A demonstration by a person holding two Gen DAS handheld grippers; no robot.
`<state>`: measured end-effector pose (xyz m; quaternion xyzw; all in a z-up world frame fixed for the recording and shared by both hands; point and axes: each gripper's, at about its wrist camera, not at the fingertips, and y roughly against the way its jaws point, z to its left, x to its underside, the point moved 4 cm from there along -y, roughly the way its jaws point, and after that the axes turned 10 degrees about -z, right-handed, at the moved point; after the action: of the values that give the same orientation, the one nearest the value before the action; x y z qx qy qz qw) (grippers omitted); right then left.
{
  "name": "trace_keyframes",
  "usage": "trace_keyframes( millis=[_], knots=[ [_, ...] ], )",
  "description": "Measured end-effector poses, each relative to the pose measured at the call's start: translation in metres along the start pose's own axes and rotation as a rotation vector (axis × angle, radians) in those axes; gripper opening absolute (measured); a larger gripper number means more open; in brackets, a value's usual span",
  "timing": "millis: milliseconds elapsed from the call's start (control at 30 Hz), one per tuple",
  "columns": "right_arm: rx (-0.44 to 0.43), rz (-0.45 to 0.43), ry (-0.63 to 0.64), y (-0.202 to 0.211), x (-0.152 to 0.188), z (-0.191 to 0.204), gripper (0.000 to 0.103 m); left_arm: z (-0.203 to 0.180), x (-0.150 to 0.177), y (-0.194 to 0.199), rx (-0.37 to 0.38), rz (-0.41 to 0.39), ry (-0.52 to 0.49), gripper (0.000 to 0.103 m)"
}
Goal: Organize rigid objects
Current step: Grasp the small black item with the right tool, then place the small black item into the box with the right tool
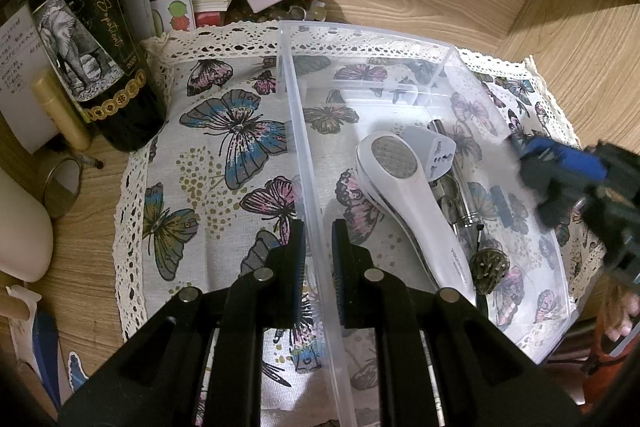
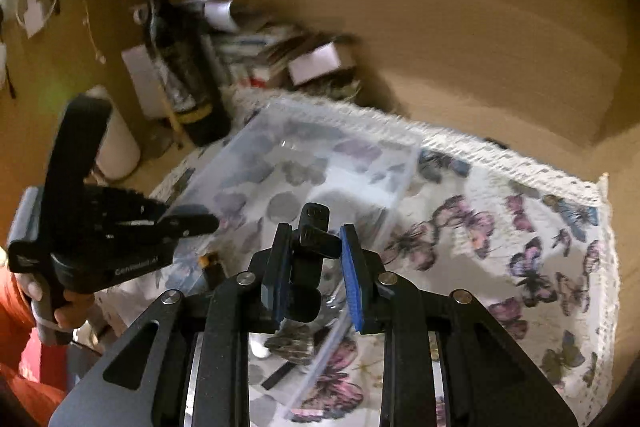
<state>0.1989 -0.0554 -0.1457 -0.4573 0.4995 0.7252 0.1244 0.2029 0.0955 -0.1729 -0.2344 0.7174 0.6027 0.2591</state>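
My right gripper (image 2: 311, 267) clasps a black clip-like object (image 2: 310, 251) upright just above the clear bin's (image 1: 304, 147) near-right corner, while my left gripper (image 1: 318, 267) pinches its left wall.

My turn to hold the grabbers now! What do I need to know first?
Left gripper: its fingers straddle the near-left wall of the clear plastic bin; whether they pinch it is unclear.
Right gripper: holds a small black object above the bin.
Done: white handheld device, white plug adapter, a metal piece and a small round patterned thing already lie in the bin.
Left: probably lower the black object in and let go. The view is blurry.
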Motion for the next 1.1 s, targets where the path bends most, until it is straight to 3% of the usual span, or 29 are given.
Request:
trace_keyframes(
  millis=[167,467,733,967,1033,1100],
  knots=[
    [-0.009,-0.021,0.002,0.008,0.0,0.001,0.037,0.0,0.0,0.0,-0.001,0.0,-0.001,0.012],
    [0.109,-0.062,-0.053,0.029,0.0,-0.039,0.037,0.0,0.0,0.0,0.0,0.0,-0.001,0.012],
    [0.19,0.051,-0.128,0.011,0.035,-0.08,0.037,0.0,0.0,0.0,-0.001,0.0,0.0,0.012],
    [0.125,0.187,-0.176,-0.025,0.072,-0.08,0.037,0.0,0.0,0.0,-0.001,0.0,0.001,0.012],
    [0.136,0.184,-0.151,-0.028,0.076,-0.076,0.038,0.0,0.0,0.0,0.0,0.0,-0.001,0.012],
    [0.136,0.182,-0.136,-0.026,0.075,-0.072,0.03,0.0,0.0,0.0,-0.001,0.0,-0.001,0.012]
  ],
)
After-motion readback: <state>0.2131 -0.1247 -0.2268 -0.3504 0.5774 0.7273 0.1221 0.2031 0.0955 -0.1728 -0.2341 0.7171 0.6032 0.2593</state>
